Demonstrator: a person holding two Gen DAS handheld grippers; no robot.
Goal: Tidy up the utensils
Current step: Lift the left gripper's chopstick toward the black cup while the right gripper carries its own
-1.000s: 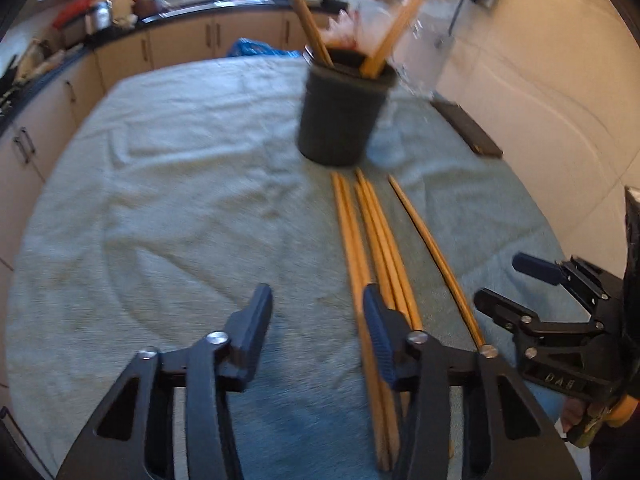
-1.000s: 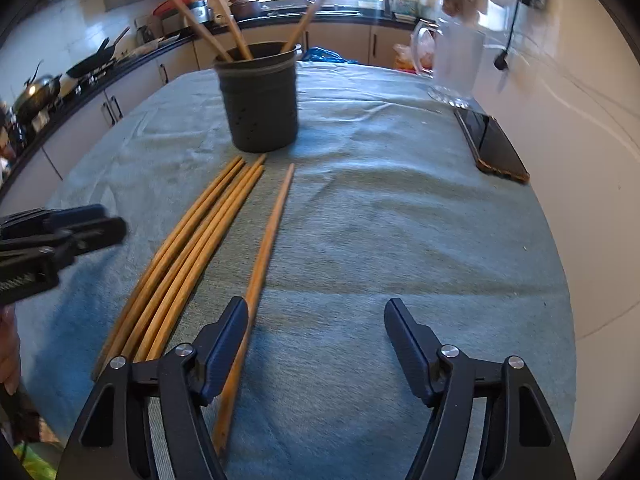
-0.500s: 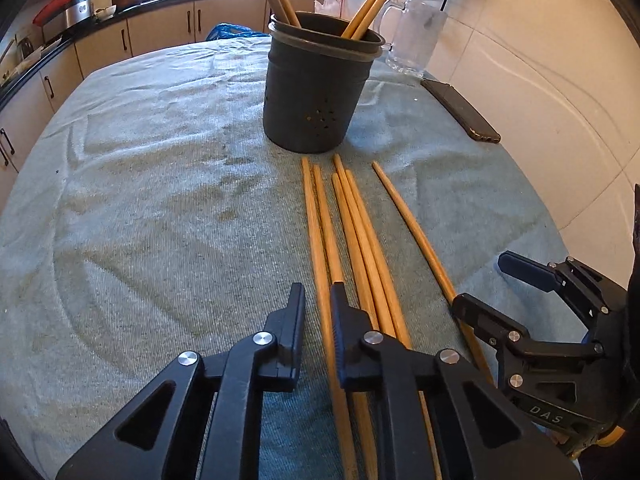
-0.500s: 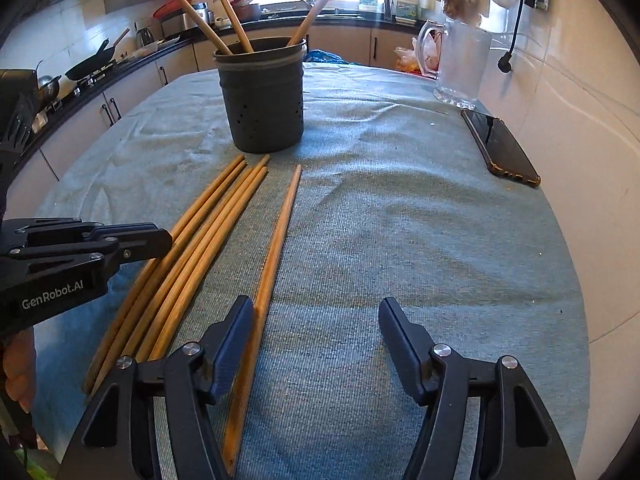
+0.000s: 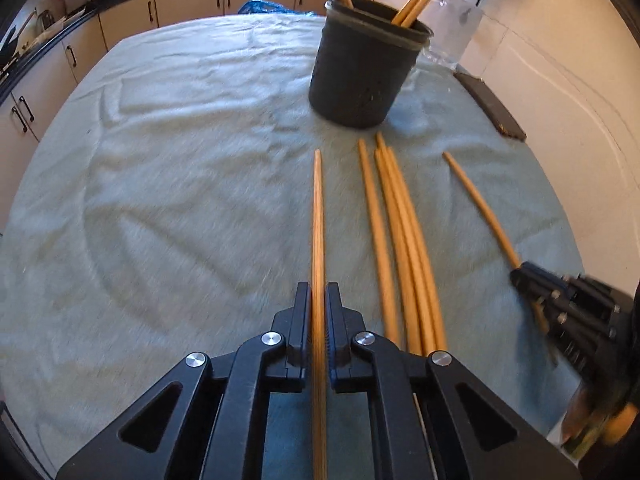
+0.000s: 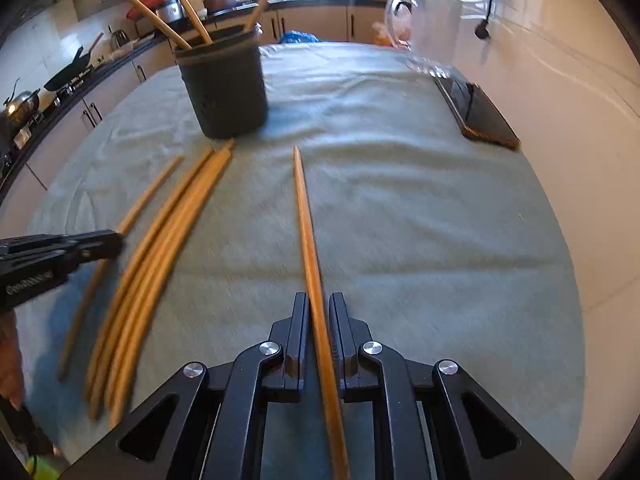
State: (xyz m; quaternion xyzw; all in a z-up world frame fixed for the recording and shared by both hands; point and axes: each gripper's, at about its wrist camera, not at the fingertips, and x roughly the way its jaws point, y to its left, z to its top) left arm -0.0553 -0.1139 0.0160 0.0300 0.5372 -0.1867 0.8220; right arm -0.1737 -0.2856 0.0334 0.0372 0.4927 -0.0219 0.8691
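Observation:
My left gripper (image 5: 318,300) is shut on one wooden chopstick (image 5: 318,216) that points toward the dark utensil holder (image 5: 360,76). My right gripper (image 6: 319,310) is shut on another wooden chopstick (image 6: 306,220); it also shows in the left wrist view (image 5: 480,204). A bundle of several chopsticks (image 5: 400,232) lies on the cloth between the two grippers; it also shows in the right wrist view (image 6: 160,248). The holder (image 6: 224,84) stands upright with a few chopsticks in it.
A green-grey cloth (image 5: 160,160) covers the table. A dark phone (image 6: 476,114) lies at the right edge near the wall. A clear jug (image 6: 432,28) stands behind it. Kitchen cabinets (image 5: 188,4) run along the far side.
Both grippers have closed, each on a chopstick. The left one's chopstick has moved left away from the bundle. The right one's chopstick now lies apart on the right.

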